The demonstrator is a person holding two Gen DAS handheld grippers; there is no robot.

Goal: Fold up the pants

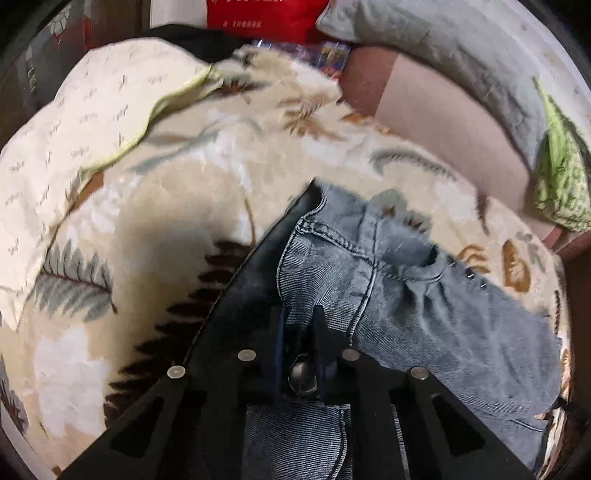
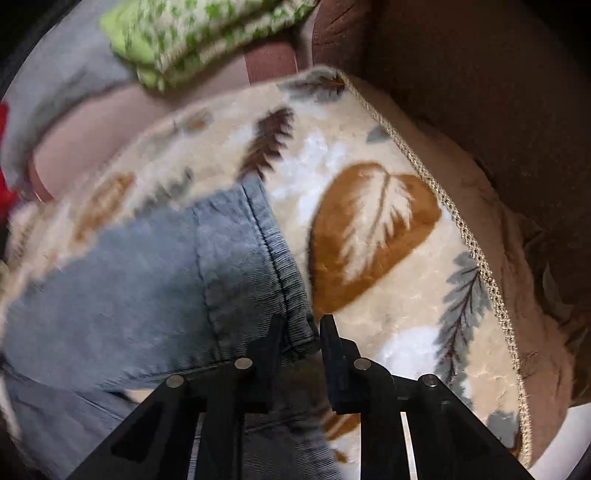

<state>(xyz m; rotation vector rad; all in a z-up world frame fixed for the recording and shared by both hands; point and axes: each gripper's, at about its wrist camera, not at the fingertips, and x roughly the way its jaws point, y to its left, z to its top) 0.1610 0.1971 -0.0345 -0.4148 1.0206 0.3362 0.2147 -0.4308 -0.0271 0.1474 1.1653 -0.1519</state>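
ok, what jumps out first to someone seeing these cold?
The grey jeans sprawled on a cream leaf-print blanket fill the middle of both views. The left gripper has its jaws closed on denim near the waistband, a metal button right behind them; the right gripper pinches a stitched hem edge. A green patterned cloth lies at the top of the right view.

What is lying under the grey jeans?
The jeans lie on a cream blanket with a leaf print; it shows all around them. The part of the blanket directly below the denim is covered, so anything there cannot be seen.
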